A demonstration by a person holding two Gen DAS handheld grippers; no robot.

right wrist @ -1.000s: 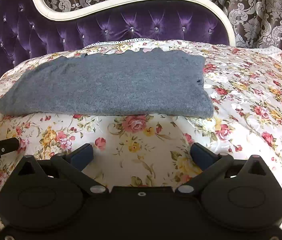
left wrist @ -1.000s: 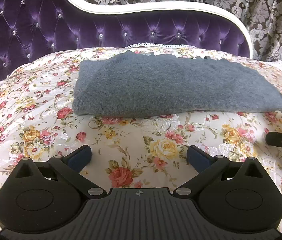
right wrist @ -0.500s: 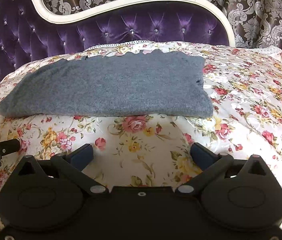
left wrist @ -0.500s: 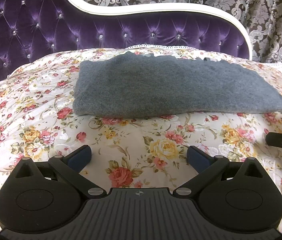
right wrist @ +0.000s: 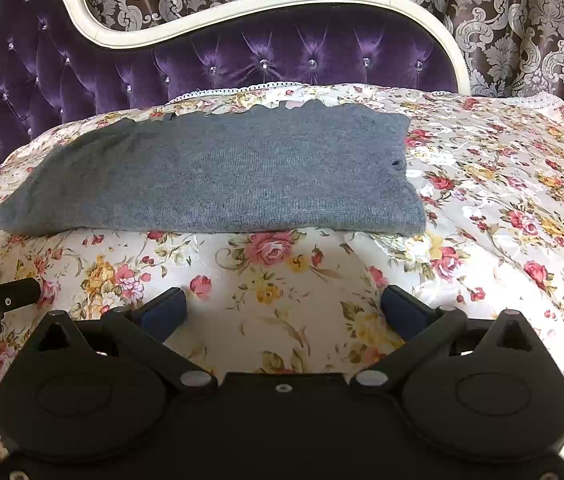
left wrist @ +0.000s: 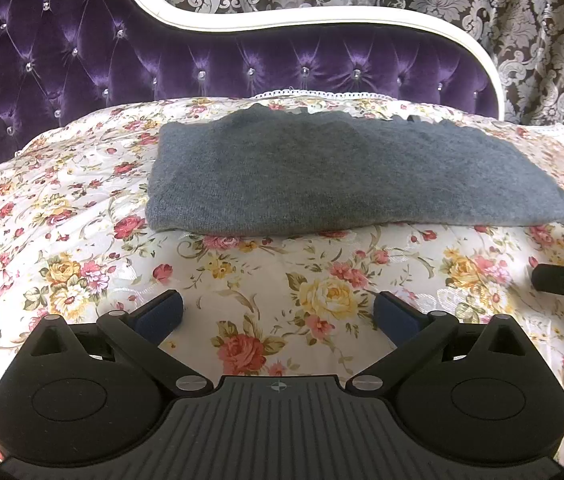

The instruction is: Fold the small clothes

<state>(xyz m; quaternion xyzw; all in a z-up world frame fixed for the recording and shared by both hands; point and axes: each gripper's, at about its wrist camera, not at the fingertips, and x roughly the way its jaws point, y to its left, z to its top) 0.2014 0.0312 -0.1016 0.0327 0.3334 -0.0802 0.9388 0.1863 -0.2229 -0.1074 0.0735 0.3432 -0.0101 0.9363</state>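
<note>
Holding both tools low over the floral bedspread (left wrist: 81, 208), I had the left gripper (left wrist: 277, 314) and the right gripper (right wrist: 284, 308) spread wide and empty, each set of blue pads apart with only printed roses between them. The grey knit garment (left wrist: 342, 180) lay flat at about twelve o'clock from each camera, well apart from the fingertips, its long near edge running from nine o'clock to three o'clock and its far edge near the purple tufted headboard (left wrist: 81, 48). It looked to me folded along its length at least once, so I judged a crosswise fold was left. My main worry was the slippery-looking sheen of the bedspread: if I pinched low at the near edge, the pads could have caught the cover along with the knit and dragged both. The knit looked thick and layered, so a shallow bite might have taken only the top layer and peeled the stack open. From the right wrist view I saw a small dark spot (right wrist: 396, 165) near the garment's two o'clock corner; I could not tell whether it was a hole, and a pad snagging there could have stretched it. The other tool showed at each frame's edge, so crossing hands risked a knock.
</note>
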